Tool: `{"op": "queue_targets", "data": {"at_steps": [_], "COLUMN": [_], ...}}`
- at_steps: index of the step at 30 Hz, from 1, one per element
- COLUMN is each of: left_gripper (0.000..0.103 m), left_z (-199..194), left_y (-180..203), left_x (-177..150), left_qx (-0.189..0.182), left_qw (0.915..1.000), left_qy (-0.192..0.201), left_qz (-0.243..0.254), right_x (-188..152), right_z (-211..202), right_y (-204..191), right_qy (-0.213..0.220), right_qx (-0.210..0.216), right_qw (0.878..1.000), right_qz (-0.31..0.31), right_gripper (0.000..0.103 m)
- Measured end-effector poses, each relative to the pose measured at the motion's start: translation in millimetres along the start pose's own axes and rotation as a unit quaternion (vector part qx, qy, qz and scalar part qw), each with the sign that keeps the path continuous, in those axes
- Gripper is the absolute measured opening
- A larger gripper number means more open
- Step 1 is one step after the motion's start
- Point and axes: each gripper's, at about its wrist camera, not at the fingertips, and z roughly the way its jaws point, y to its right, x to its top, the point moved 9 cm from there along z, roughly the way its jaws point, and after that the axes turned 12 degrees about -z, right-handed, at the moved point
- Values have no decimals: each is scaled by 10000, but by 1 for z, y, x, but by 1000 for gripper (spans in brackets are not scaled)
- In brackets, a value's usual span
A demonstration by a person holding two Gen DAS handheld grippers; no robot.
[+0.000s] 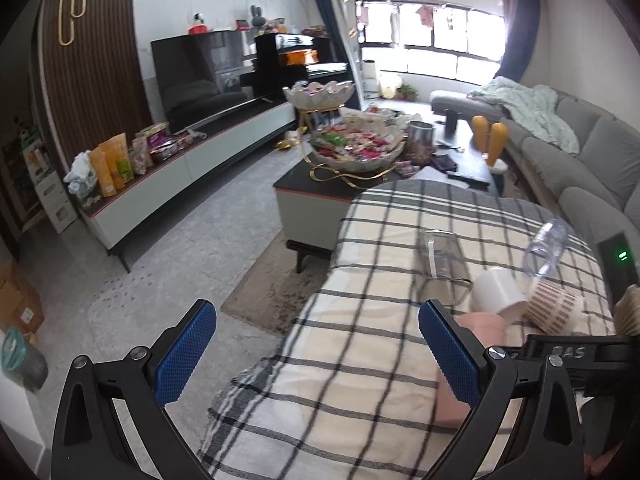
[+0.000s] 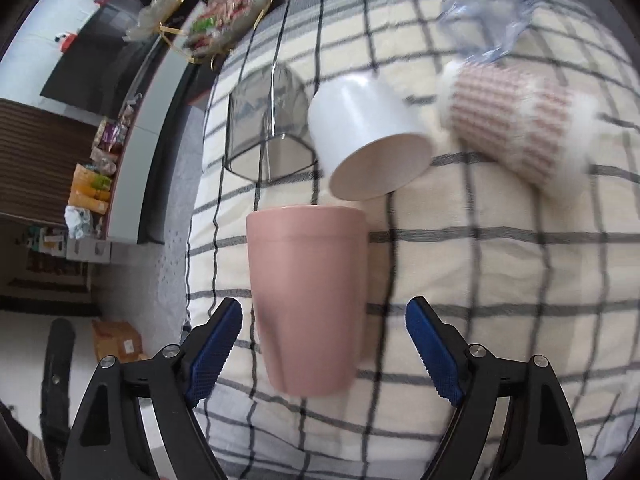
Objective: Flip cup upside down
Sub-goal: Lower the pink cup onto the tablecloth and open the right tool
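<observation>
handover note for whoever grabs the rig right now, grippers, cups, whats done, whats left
Left gripper: open, holding nothing, off the left edge of the checked cloth.
Right gripper: open, jaws either side of the pink cup, not closed on it.
Beyond it lie a white cup, a patterned cup and a clear glass.
Done: approach. Left: grip the pink cup, flip it upside down, set it down.

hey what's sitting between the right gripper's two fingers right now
The pink cup stands between the fingers of the right gripper on the checked cloth. The jaws are open, with a gap on each side, in the right wrist view.
</observation>
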Motion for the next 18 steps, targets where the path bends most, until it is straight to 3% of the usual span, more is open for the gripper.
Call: {"op": "queue_targets", "data": {"at_steps": [4, 8, 15, 18], "left_gripper": [103, 103, 103, 103], "left_z": [-7, -13, -20, -10], "left_y": [20, 51, 97, 101], "left_x": [-16, -42, -80, -93], "left_qx": [-437, -1120, -1820, -1950], "left_qw": [9990, 9933, 9807, 9792], "left_qy": [-21, -61, 196, 178], "left_qz": [107, 294, 691, 533], "right_x": [-14, -34, -51, -58], "right_z": [-48, -99, -144, -144], "right_y": [17, 44, 66, 74], "right_qy": [767, 1496, 2114, 2163], "right_qx": [-675, -1410, -2135, -2204], "right_qw": [9947, 9786, 9534, 9509], "right_qz": [-94, -58, -262, -219], "right_gripper": [87, 92, 94, 95]}}
